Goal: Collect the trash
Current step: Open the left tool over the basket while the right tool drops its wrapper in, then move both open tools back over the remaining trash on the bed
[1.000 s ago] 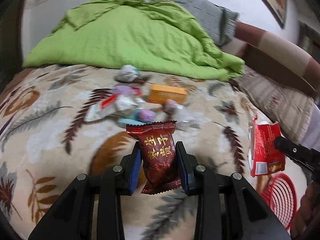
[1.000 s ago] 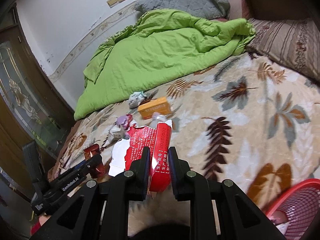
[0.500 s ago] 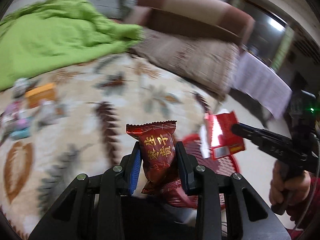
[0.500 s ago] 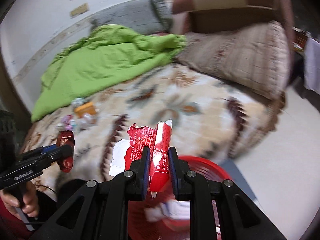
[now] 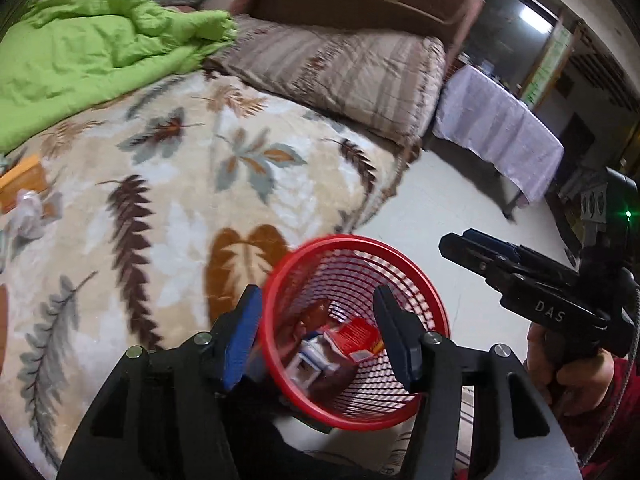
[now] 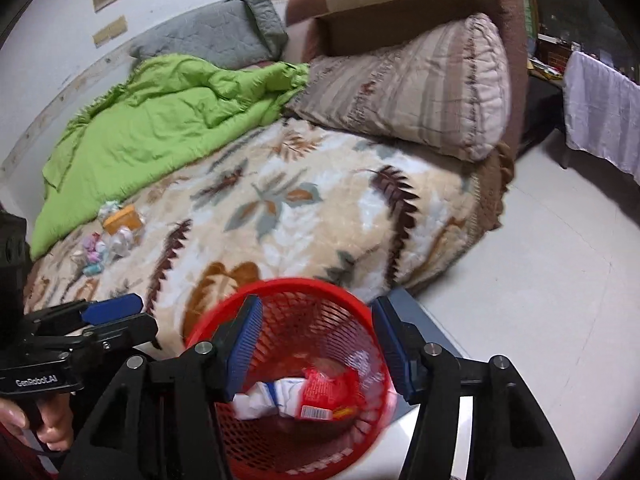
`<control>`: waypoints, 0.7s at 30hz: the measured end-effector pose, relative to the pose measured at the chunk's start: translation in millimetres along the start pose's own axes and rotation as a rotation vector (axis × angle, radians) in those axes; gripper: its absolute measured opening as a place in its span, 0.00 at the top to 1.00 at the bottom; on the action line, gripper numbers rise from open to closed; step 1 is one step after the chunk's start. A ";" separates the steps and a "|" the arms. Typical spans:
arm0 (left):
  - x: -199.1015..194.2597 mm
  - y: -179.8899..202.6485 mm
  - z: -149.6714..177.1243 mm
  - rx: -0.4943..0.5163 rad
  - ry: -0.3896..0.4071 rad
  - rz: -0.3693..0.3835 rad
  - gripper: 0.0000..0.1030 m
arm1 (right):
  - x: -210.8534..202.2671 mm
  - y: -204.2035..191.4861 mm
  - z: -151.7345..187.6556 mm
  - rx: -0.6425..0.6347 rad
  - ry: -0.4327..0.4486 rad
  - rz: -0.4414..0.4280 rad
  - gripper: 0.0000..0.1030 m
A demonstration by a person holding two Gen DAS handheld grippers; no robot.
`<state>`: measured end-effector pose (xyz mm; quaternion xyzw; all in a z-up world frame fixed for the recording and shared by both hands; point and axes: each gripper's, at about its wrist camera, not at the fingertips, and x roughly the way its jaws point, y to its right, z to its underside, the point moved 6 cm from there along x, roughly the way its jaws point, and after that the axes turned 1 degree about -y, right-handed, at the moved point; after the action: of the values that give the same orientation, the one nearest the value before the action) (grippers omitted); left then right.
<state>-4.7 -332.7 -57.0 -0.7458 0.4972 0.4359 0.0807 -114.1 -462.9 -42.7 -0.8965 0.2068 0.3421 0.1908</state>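
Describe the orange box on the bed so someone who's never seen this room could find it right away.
Start at the bed with the leaf-patterned blanket and find the crumpled green quilt at its far side. Just below the quilt's edge lies a small pile of trash. The orange box sits at the pile's quilt-side end: the only flat, rectangular orange item among pale crumpled wrappers.

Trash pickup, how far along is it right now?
Done: several wrappers lie in the red basket. In hand: nothing; the left claw and right claw are opening empty above it. Left: the orange box and the wrapper pile on the bed.
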 end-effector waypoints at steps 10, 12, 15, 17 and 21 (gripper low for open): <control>-58.7 -100.9 5.1 -0.119 0.110 -0.331 0.44 | 34.0 -89.9 -12.6 -0.074 -0.054 -0.193 0.40; -69.2 -123.2 7.5 -0.161 0.124 -0.372 0.44 | 41.7 -109.6 -12.6 -0.093 -0.072 -0.225 0.40; -83.5 -153.8 11.5 -0.236 0.139 -0.402 0.44 | 52.7 -132.4 -12.0 -0.113 -0.108 -0.265 0.40; -92.4 -172.1 15.4 -0.274 0.149 -0.424 0.44 | 59.2 -147.5 -13.0 -0.128 -0.121 -0.289 0.40; -107.0 -195.9 21.7 -0.322 0.171 -0.463 0.44 | 69.5 -179.1 -15.5 -0.176 -0.138 -0.325 0.40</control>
<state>128.6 -152.4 -53.4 -0.8765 0.2435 0.4149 0.0166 31.2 -336.4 -44.1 -0.9058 0.0152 0.3842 0.1778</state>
